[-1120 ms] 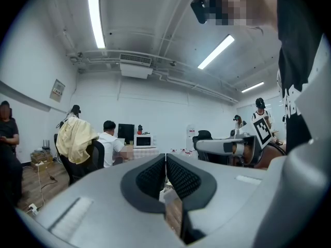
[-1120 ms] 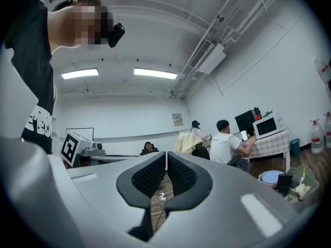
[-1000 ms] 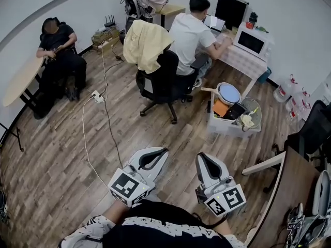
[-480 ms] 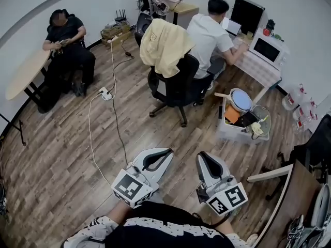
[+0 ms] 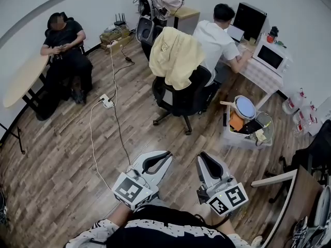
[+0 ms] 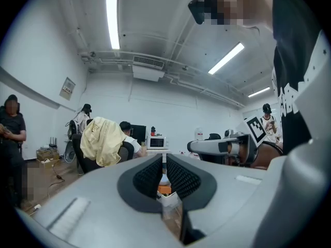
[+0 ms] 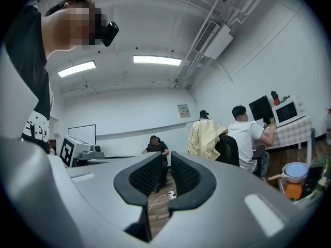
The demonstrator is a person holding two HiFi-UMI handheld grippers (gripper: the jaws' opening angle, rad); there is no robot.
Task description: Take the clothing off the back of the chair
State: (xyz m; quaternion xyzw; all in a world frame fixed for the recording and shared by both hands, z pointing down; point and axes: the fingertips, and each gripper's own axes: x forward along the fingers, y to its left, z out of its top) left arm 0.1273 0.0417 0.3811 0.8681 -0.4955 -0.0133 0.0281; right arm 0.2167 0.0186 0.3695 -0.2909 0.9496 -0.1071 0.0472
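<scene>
We find the left tongs (image 5: 165, 154) pressed together and empty. The right tongs (image 5: 202, 155) have just been opening with nothing between them, seemingly readied for the yellow garment (image 5: 176, 56). It hangs draped over the office chair (image 5: 187, 94) back, well ahead of both.

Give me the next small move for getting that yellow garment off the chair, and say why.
Probably step closer to the black office chair: the yellow jacket draped over its back lies well beyond both tongs. The left tongs are shut; the right tongs have just been opening, nothing between them.
</scene>
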